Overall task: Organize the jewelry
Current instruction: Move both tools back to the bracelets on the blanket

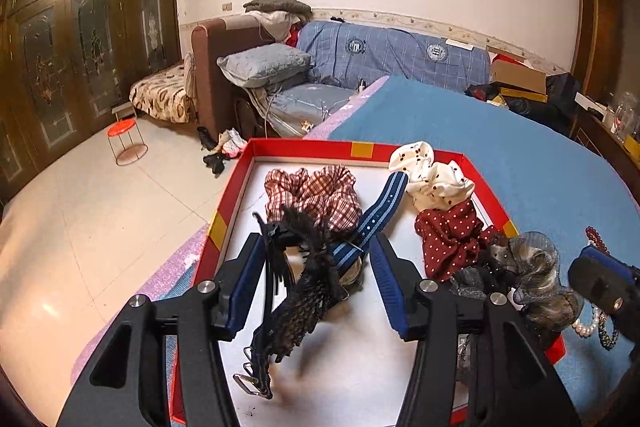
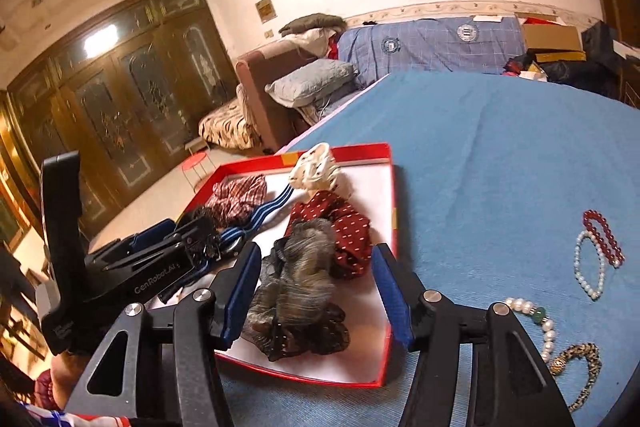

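A red tray (image 1: pixel 224 223) with a white floor lies on the blue cloth. It holds several scrunchies, a blue striped strap (image 1: pixel 384 207) and a black feathery hair clip (image 1: pixel 304 287). My left gripper (image 1: pixel 316 243) is open over the tray. The black clip lies between its blue pads, with a gap on both sides. My right gripper (image 2: pixel 316 251) is open above the tray's near right corner. A grey-brown lace scrunchie (image 2: pixel 296 275) rests on the tray below and between its fingers. On the cloth to the right lie a red bead bracelet (image 2: pixel 604 239), a pearl bracelet (image 2: pixel 588 267) and a leopard bangle (image 2: pixel 580 375).
Inside the tray are also a plaid scrunchie (image 1: pixel 316 191), a cream dotted one (image 1: pixel 432 175) and a dark red dotted one (image 1: pixel 452 235). The left gripper (image 2: pixel 200 231) reaches into the tray from the left. The table's left edge drops to a tiled floor (image 1: pixel 100 227).
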{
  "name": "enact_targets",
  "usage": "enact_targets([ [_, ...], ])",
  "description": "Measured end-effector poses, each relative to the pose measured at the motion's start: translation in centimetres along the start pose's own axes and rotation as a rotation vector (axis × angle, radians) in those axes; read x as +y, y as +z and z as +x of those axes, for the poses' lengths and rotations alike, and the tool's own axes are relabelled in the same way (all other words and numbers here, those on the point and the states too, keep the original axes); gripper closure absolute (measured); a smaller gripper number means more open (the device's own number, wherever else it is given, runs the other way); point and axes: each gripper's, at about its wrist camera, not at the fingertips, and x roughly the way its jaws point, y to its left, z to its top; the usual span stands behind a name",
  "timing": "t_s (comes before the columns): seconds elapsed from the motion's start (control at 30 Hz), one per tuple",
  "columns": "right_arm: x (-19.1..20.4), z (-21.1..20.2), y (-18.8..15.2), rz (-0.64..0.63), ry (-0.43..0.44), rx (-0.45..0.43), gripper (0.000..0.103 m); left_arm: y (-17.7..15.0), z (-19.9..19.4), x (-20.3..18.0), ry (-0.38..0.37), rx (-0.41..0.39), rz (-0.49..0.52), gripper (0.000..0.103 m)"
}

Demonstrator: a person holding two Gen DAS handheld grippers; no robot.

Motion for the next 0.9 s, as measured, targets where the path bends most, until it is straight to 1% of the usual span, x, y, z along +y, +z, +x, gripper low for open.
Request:
enact_targets([
  [0.17, -1.9, -1.2, 0.2, 0.064, 0.004, -0.022, 0.040, 0.1, -0.9, -0.6, 0.003, -0.021, 0.020, 0.047],
  [0.37, -3.7, -3.0, 0.3, 0.090, -0.022, -0.055, 0.040, 0.3, -1.9, -1.1, -0.008, -0.034, 0.033, 0.047],
  [0.47, -5.6, -4.6, 0.4, 0.109, -0.053, -0.083, 0.041, 0.3, -2.5, -1.4, -0.017, -0.043, 0.042, 0.047],
  [0.57, -8.6, -6.7, 0.4, 0.163, -0.091, -0.112, 0.041, 0.3, -3.1, -2.2, -0.032, -0.050, 0.056, 0.047],
  [0.67, -12.8, -8.7, 0.2, 0.260, -0.121, -0.126, 0.041, 0.3, -3.7, -3.6, -0.071, -0.049, 0.081, 0.047],
  [0.8, -16.8, -10.8, -0.2, 0.355, -0.184, -0.138, 0.041, 0.3, -4.5, -6.4, -0.145, -0.041, 0.139, 0.047],
  [0.9, -18.7, -12.1, -0.6, 0.406, -0.243, -0.141, 0.041, 0.1, -5.8, -9.5, -0.232, -0.041, 0.206, 0.047],
])
